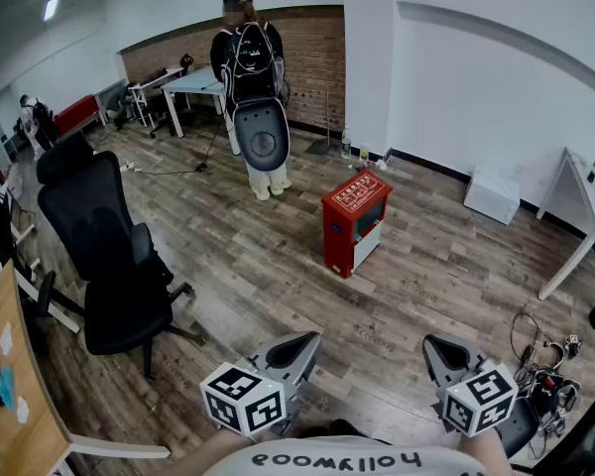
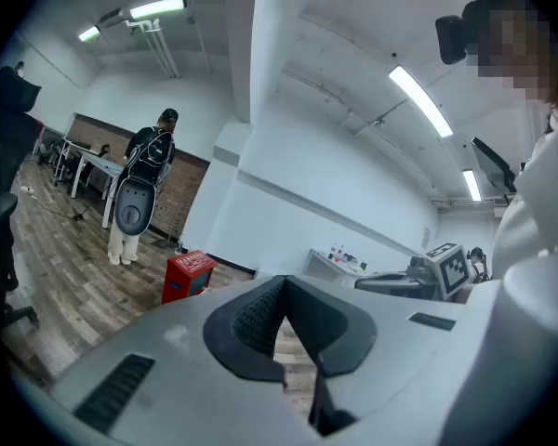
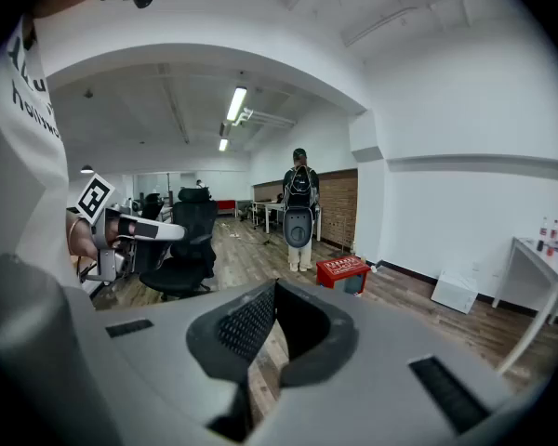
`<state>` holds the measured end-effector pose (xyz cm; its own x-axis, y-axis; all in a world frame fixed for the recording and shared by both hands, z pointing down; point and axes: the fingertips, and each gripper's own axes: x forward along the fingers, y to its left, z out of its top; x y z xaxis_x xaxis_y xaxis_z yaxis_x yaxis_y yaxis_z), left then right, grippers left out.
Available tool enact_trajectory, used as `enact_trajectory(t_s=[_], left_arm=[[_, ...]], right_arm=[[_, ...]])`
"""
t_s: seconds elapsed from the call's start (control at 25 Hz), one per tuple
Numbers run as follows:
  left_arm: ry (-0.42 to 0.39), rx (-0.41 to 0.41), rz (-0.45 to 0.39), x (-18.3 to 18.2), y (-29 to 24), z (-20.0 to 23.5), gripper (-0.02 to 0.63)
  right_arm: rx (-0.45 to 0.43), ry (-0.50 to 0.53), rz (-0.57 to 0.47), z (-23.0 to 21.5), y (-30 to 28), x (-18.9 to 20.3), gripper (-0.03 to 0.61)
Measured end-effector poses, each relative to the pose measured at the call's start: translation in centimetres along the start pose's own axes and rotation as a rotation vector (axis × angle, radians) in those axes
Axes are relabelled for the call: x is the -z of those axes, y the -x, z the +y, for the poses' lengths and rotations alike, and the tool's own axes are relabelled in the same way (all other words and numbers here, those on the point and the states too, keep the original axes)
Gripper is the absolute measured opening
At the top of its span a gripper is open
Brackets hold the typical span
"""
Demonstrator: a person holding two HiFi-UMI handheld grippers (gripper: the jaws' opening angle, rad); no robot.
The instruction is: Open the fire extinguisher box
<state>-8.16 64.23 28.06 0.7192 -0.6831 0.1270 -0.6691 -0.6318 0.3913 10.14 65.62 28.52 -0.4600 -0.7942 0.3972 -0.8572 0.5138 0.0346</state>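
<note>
The red fire extinguisher box (image 1: 355, 221) stands upright on the wood floor in the middle of the room, its door with a window closed. It also shows small in the left gripper view (image 2: 188, 275) and the right gripper view (image 3: 343, 271). My left gripper (image 1: 305, 339) and right gripper (image 1: 432, 345) are held low, close to my body and well short of the box. Both point toward it. Each has its jaw tips together with nothing between them, the left (image 2: 284, 282) and the right (image 3: 275, 287).
A person with a backpack (image 1: 253, 87) stands beyond the box. A black office chair (image 1: 109, 256) is at the left, next to a wooden desk (image 1: 10, 385). At the right are a white table (image 1: 585, 216), a white box (image 1: 493, 194) and cables on the floor (image 1: 550, 365).
</note>
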Motion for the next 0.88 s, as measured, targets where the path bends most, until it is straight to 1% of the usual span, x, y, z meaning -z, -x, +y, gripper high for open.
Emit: enact_trajectory(t_s=[0.44,0.72,0.8,0.88], left_arm=[[0.01,-0.001,-0.003,-0.4,-0.3,0.9,0.005],[0.013,0.001,-0.007,-0.8,-0.1,2.2,0.005],[0.018,0.008,-0.008,-0.9,0.1,2.7,0.005],[0.027,0.018,-0.013,-1.1,0.3,3.1,0.005]], right_arm=[[-0.001,-0.002,0.003,-0.3,-0.7,-0.5,0.009],[-0.037,-0.088,-0.063,0.2,-1.8,-1.8,0.011],[-0.032,-0.106,-0.079,0.4,-2.2,-2.0,0.011],[-0.006,-0.108,-0.093,0.3,-2.7,-2.3,0.011]])
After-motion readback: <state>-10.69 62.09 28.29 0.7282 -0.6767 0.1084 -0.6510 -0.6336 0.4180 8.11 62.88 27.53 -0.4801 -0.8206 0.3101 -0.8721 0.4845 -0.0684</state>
